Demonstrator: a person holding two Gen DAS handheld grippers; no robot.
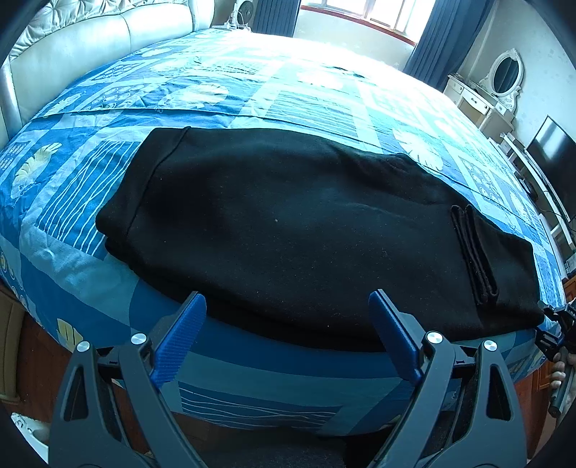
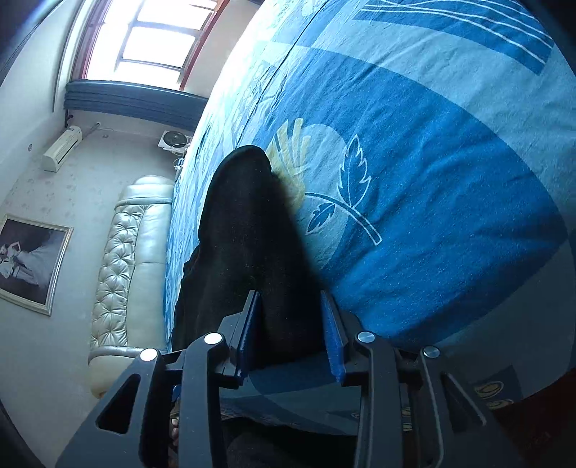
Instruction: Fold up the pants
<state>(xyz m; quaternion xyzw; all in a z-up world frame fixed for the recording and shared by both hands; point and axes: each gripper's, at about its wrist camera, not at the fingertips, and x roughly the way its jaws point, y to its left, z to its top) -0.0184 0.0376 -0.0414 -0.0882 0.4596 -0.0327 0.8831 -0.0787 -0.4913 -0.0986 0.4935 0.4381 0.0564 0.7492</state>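
Black pants (image 1: pixel 288 216) lie folded lengthwise across the blue patterned bed (image 1: pixel 252 97), close to its near edge, with a banded end at the left and doubled edges at the right. My left gripper (image 1: pixel 288 298) hovers over the bed's near edge just short of the pants, its blue pads wide open and holding nothing. My right gripper (image 2: pixel 289 300) is at the pants' right end (image 2: pixel 248 223). Its jaws stand partly open with black cloth lying between the pads, which do not pinch it. The left wrist view catches the right gripper (image 1: pixel 549 316) at its right edge.
A cream tufted headboard (image 1: pixel 72 46) runs along the bed's left side. A bright window (image 1: pixel 367 10) with blue curtains is at the far end. A white dresser with an oval mirror (image 1: pixel 504 75) and a dark screen (image 1: pixel 554 151) stand at the right. A framed picture (image 2: pixel 28 259) hangs on the wall.
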